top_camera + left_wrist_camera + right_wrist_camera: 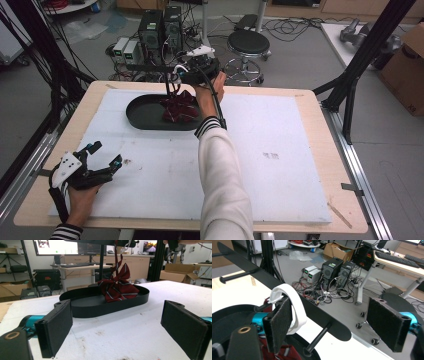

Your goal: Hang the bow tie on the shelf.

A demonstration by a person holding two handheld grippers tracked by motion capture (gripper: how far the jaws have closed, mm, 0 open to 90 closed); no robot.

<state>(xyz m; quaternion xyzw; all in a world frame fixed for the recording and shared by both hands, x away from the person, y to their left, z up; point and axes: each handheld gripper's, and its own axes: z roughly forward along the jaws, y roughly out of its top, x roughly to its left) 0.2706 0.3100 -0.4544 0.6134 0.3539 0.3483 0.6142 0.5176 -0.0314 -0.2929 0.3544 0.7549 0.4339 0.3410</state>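
High view: your left gripper (104,154) rests low on the white table (280,170), held in your left hand (82,197), its jaws spread wide with nothing between them. Well ahead of it and off to its right sits the black oval tray (137,114), which holds a bunched dark red striped cloth (178,107). Your right gripper (175,80) hangs directly above that cloth, over the far part of the tray, with your right hand (210,90) behind it and a white sleeve running back toward you. From here you cannot tell how the right jaws stand.

Left gripper view: both black pads (56,327) stand far apart and empty, close over the table surface. The tray (82,310) lies straight ahead of the jaws, well apart from them. The red cloth (117,290) is heaped in the tray's right half, with one strip of it rising up above the heap.

Right gripper view: the jaws are wide open and grip nothing. A white strap (292,302) loops just beside the left pad (279,320); whether it touches cannot be judged. The red cloth (284,352) sits below the left jaw, inside the tray (227,317). A black bar (287,293) crosses between the jaws and the floor beyond, where computer towers (338,268) stand.
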